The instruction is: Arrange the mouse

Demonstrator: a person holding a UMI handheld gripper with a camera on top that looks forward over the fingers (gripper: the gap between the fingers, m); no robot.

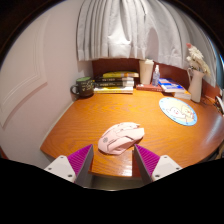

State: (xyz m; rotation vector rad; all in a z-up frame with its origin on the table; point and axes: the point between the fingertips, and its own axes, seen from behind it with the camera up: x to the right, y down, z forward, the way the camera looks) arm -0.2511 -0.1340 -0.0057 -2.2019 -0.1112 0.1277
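The claw (113,158) stands open, its two pink pads (80,158) spread wide, and only the finger ends show; the rest of it is cut off below. The mouse (120,137), pale pink, lies on the wooden tabletop (90,115) just ahead of the fingers and between their lines, nearer the right pad (147,158) than the left, with a gap on both sides. Nothing touches it as far as can be seen. Its near end sits close to the tabletop's front edge, which runs just in front of the fingertips.

Bare wood lies open to the left of the mouse and behind it. To the right, a round blue-patterned mat (178,111) lies flat, well apart from the mouse. Along the far edge stand a dark mug (84,87), a stack of books (116,82) and a white cup (146,71); the book titles cannot be read. At the far right a vase (196,85) with pale flowers is partly cut off. White curtains (125,30) hang behind.
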